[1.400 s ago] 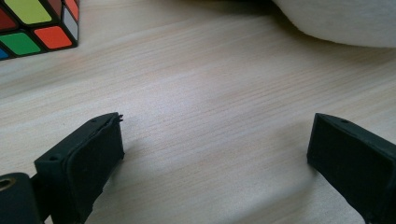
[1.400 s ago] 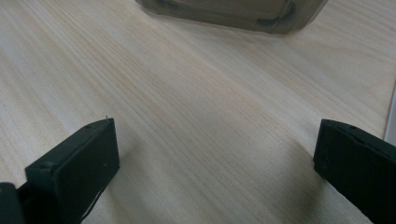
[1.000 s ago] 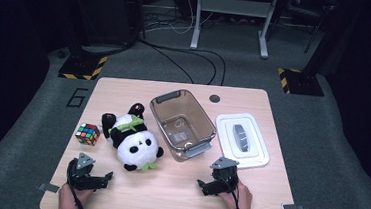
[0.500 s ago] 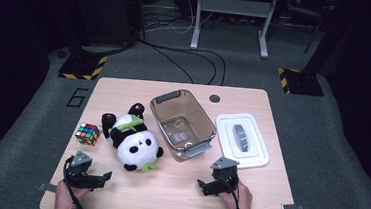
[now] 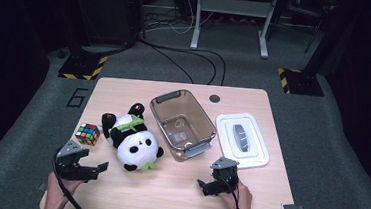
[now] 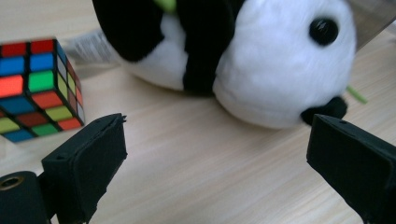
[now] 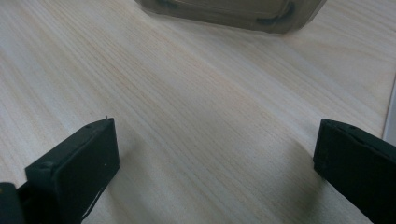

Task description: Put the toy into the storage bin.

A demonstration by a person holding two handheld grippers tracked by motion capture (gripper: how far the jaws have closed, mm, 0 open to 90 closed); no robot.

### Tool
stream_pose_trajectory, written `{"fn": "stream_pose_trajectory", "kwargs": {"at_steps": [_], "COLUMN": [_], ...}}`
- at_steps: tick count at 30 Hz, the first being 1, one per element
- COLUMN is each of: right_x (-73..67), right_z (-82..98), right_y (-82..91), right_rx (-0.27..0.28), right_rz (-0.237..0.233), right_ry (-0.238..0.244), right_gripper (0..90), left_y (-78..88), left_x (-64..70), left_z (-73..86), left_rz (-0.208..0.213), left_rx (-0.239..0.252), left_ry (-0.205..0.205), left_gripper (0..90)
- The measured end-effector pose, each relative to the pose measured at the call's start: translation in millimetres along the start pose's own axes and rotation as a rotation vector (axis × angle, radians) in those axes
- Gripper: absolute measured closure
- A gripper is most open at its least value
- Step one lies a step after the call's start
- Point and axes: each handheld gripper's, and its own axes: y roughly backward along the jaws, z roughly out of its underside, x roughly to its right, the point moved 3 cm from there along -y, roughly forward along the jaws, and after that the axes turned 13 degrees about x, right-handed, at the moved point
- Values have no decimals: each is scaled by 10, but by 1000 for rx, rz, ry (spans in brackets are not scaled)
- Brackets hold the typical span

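Note:
A plush panda (image 5: 132,136) lies on its back on the wooden table (image 5: 166,193), left of a clear plastic bin (image 5: 182,123) with grey handles. A colourful puzzle cube (image 5: 87,133) sits at the table's left edge. My left gripper (image 5: 89,169) stands open near the front left corner, its jaws wide apart with nothing between them. In the left gripper view the panda (image 6: 261,60) and the cube (image 6: 37,88) lie just ahead. My right gripper (image 5: 212,183) stands open at the front right, jaws apart over bare wood, with the bin (image 7: 233,11) ahead.
A white lid (image 5: 242,139) lies flat to the right of the bin. A round cable hole (image 5: 215,98) is at the table's far edge. Dark carpet with cables and a metal frame lies beyond the table.
My left gripper has shifted a little to the left along the front edge. The right gripper and the objects have stayed where they were.

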Motion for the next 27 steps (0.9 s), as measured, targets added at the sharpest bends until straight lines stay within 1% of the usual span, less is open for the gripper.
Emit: {"fn": "stream_pose_trajectory", "kwargs": {"at_steps": [2,5,6,7,10,14,20,25,27], "right_x": [1,0,0,2,1,1,2,0,-1], "right_z": [0,0,0,1,0,0,0,1,1], "right_y": [0,0,0,0,0,0,0,1,1], "right_rx": [0,0,0,0,1,0,1,-1,-1], "right_rz": [-1,0,0,-2,-1,-1,-2,-1,-1], "right_ry": [1,0,0,4,2,2,2,-1,-2], "right_gripper": [0,0,0,0,0,0,0,0,0], "left_y": [11,17,13,5,-27,-79,-218,-370,-441], "left_x": [0,5,8,13,25,46,55,66,75], "left_z": [-77,-236,-268,-298,-427,-558,-748,-841,-871], "left_rz": [4,16,19,14,23,37,56,75,78], "left_rx": [13,32,30,39,36,37,44,34,31], "left_ry": [-7,-25,-29,-34,-60,-77,-92,-100,-113], "left_gripper": [47,41,41,40,37,33,25,25,26]}}
